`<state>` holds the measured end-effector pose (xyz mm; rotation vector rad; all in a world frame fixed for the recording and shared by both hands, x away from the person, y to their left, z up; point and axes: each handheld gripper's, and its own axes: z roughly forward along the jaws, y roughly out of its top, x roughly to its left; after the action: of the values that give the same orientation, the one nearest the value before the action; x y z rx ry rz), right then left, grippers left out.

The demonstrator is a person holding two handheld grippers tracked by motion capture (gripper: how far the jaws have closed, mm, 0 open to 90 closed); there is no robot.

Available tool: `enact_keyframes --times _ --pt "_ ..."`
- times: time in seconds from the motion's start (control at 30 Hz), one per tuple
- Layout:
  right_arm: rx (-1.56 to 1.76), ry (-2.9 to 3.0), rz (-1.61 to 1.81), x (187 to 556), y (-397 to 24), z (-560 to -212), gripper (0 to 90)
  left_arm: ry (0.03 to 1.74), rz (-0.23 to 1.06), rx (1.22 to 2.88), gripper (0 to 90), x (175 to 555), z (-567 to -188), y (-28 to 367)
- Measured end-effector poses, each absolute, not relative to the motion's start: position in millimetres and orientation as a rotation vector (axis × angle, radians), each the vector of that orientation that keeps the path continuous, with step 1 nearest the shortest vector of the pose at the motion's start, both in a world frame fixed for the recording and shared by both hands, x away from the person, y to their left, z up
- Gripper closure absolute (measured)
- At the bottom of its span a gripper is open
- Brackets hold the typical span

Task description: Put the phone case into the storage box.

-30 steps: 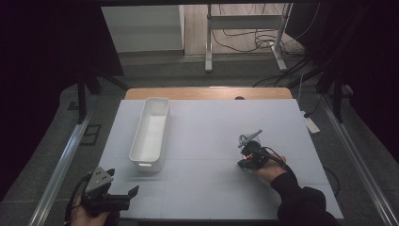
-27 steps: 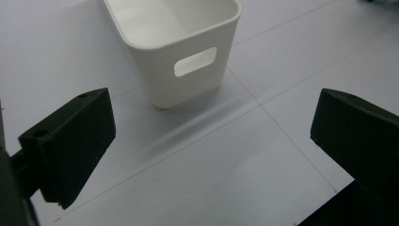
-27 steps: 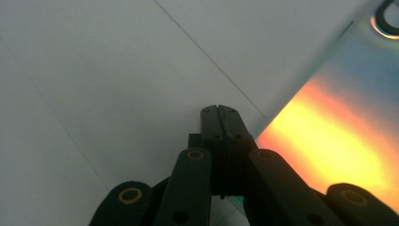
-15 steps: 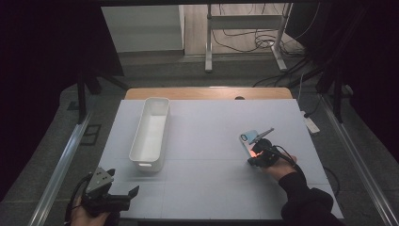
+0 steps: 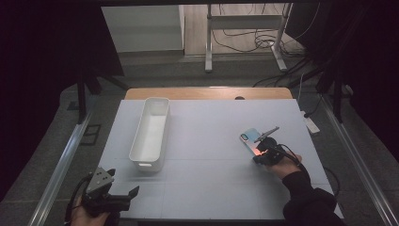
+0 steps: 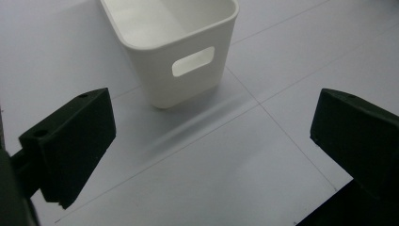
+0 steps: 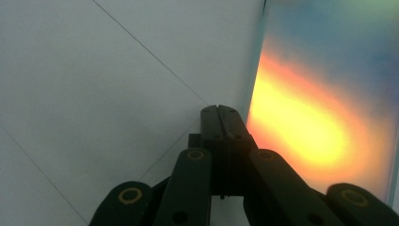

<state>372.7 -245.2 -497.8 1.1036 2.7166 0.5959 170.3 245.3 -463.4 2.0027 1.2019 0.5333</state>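
The right tool (image 5: 261, 153) sits on the right half of the tabletop (image 5: 211, 141), its jaws pressed flat together with nothing between them. In the right gripper view the closed tips (image 7: 221, 117) lie at the near edge of the phone (image 7: 329, 94), right beside it; whether they touch it cannot be told. The phone (image 5: 251, 140) lies flat, its face showing blue with an orange-red glow near the tool. A thin grey rod (image 5: 267, 132) rests just beyond the phone. The left tool (image 5: 115, 195) is held at the near left corner, jaws wide apart and empty, facing the short handled end of the white bin (image 6: 174, 47), which stands lengthwise on the left half of the tabletop.
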Motion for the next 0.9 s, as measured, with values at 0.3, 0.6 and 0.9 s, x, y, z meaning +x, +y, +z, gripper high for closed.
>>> enact_keyframes --times 0.3,0.6,0.9 --pt "1.088 2.709 0.657 368.1 -243.9 -491.4 85.6 1.198 0.534 2.008 1.2 170.4 -463.4 245.0" --pt "1.053 2.667 0.67 366.6 -244.2 -481.8 70.5 1.196 0.534 2.011 1.3 170.3 -463.5 244.4" --pt "1.075 2.626 0.691 369.7 -245.5 -475.6 52.8 1.194 0.535 2.014 1.3 170.4 -463.6 244.2"
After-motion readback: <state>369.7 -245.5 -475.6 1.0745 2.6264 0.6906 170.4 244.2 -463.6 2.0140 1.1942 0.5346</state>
